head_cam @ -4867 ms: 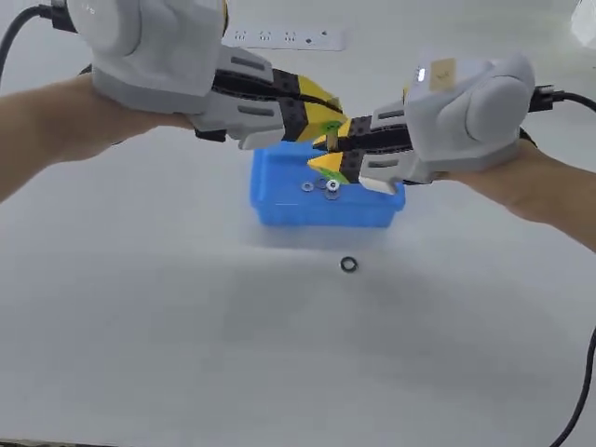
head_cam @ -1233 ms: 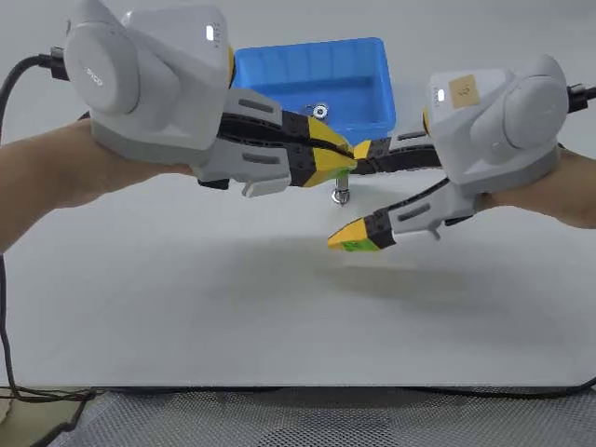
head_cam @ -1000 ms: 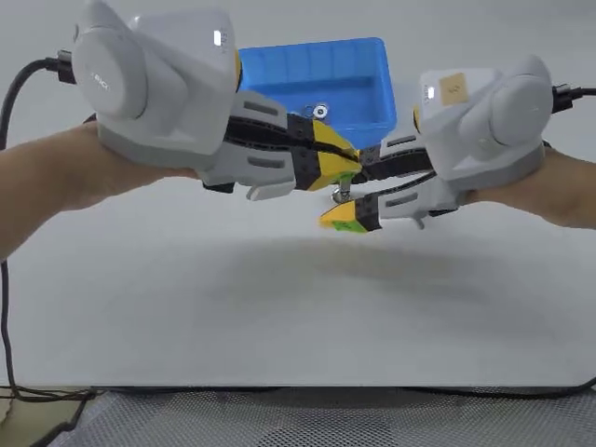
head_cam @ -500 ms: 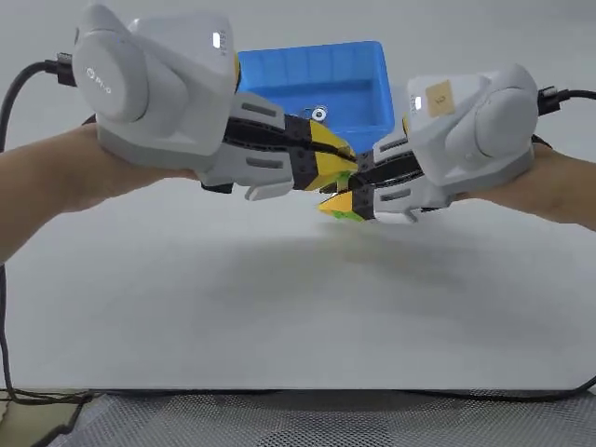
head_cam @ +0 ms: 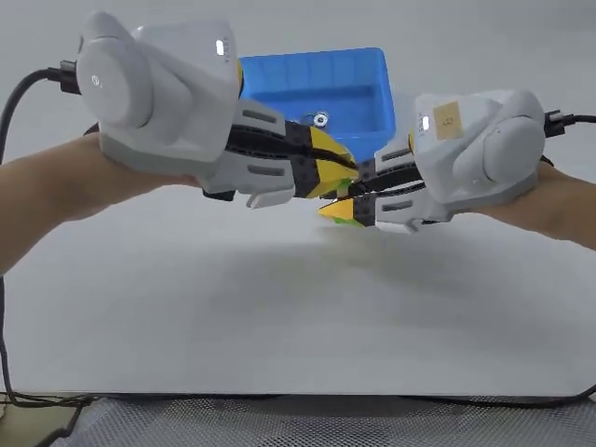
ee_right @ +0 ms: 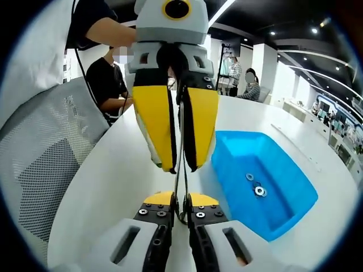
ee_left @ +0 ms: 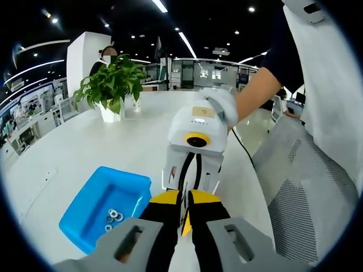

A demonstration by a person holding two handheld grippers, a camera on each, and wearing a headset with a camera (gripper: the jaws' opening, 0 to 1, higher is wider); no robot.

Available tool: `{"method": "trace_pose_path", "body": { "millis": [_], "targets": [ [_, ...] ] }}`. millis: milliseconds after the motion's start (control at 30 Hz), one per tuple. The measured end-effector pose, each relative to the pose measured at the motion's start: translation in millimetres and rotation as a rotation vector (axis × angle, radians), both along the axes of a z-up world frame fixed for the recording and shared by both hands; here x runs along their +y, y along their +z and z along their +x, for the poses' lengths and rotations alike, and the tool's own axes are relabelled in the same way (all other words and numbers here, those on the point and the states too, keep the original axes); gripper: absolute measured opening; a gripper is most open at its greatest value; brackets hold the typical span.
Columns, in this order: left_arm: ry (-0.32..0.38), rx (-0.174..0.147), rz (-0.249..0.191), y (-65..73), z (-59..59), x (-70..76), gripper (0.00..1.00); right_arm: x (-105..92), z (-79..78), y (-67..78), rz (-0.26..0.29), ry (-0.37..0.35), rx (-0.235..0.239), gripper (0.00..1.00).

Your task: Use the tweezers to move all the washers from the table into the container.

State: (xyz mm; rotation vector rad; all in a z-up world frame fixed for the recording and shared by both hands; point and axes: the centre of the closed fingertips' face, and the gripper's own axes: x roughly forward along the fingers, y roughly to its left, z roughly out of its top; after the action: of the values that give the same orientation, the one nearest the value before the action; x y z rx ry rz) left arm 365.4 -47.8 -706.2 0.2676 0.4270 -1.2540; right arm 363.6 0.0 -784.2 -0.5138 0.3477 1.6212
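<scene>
The blue container (head_cam: 317, 84) stands on the white table beyond the grippers, with several washers (head_cam: 319, 118) on its floor. My left gripper (head_cam: 346, 175) and right gripper (head_cam: 328, 210) meet tip to tip in front of it, above the table. In the right gripper view the thin dark tweezers (ee_right: 180, 187) run from the left gripper's yellow tips down between the right gripper (ee_right: 181, 205) and its shut jaws. The left gripper (ee_left: 184, 199) is likewise shut on them. The container (ee_right: 272, 187) lies to the right there, and the container (ee_left: 102, 207) is lower left in the left gripper view.
The white table (head_cam: 279, 307) ends at a near edge with a grey mesh chair (head_cam: 279, 424) below it. A potted plant (ee_left: 110, 88) stands far back on the table. Cables (head_cam: 23, 93) trail from both grippers. People (ee_right: 110, 79) sit behind.
About a second ago the right gripper hung open below the left tips. It has risen and shut next to them on the tweezers. The left gripper has stayed shut.
</scene>
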Motion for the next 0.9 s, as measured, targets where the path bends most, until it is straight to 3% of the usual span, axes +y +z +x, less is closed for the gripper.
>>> {"method": "trace_pose_path", "body": {
  "millis": [300,367,467,700,833,900],
  "targets": [
    [0.028,0.002,0.003,2.2,1.6,7.5,0.2,1.7,-0.4,3.3,0.012,-0.006,0.0,0.09],
    [0.052,0.02,-0.015,5.3,1.8,11.0,0.24,1.3,0.5,6.5,0.02,-0.014,0.003,0.09],
    [0.074,0.017,-0.022,9.2,2.2,18.2,0.26,0.8,1.7,12.1,0.029,-0.023,0.008,0.09],
    [0.146,0.069,-0.058,14.5,-5.5,39.6,0.3,-0.3,2.4,30.6,0.043,-0.024,-0.008,0.09],
    [0.184,0.118,-0.077,13.7,-13.3,53.8,0.43,-0.1,1.0,44.5,0.049,-0.014,-0.014,0.09],
    [0.196,0.108,-0.072,12.5,-14.9,60.1,0.47,0.2,1.2,51.2,0.053,-0.011,-0.017,0.09]
  ]
}}
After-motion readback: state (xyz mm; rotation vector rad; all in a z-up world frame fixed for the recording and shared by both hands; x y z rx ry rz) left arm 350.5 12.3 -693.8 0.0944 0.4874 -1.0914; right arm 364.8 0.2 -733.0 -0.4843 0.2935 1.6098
